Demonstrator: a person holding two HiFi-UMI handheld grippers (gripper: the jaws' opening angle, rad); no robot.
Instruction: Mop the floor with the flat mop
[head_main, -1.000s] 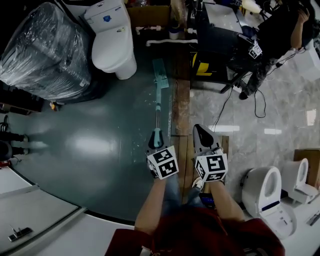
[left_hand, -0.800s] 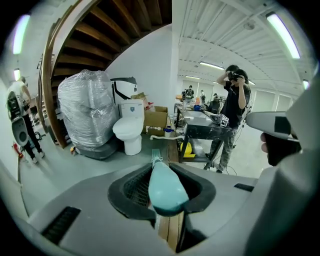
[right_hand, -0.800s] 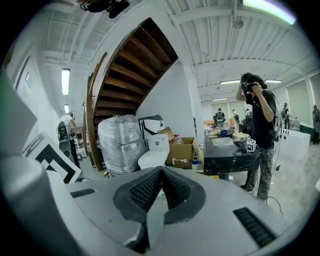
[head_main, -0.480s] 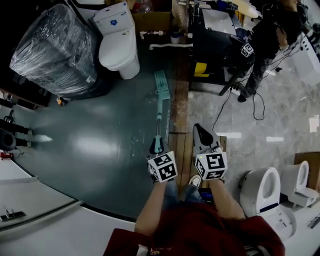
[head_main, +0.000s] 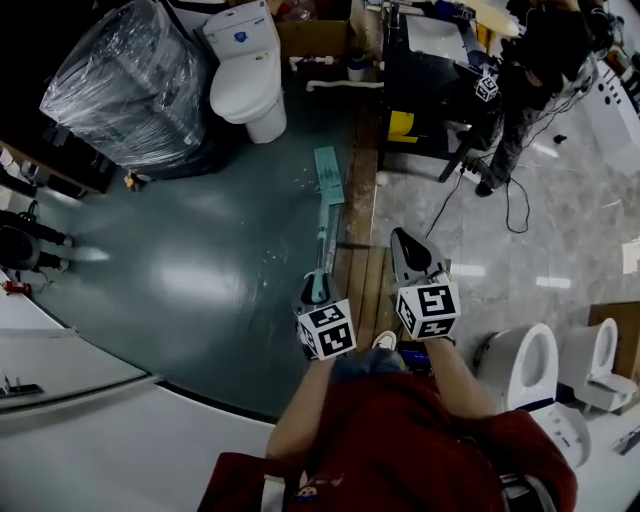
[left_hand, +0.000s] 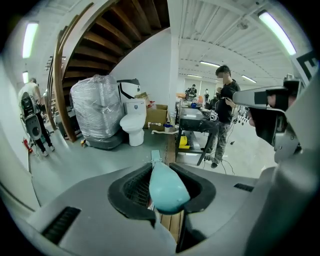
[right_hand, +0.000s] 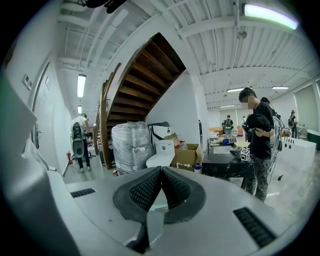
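Note:
The flat mop lies on the dark green floor, its teal head ahead of me and its pole running back to my left gripper. That gripper is shut on the teal handle end, which fills the gap between its jaws. In the left gripper view the mop head shows just beyond the handle end. My right gripper hangs beside it over the wooden strip, shut, with its pads meeting and nothing between them.
A white toilet and a plastic-wrapped bundle stand beyond the mop head. A wooden strip edges the green floor. To the right are a black table, a standing person, a floor cable and more toilets.
The mop head has slid back toward me, away from the toilet. Both grippers keep their grip state, and my view has shifted slightly.

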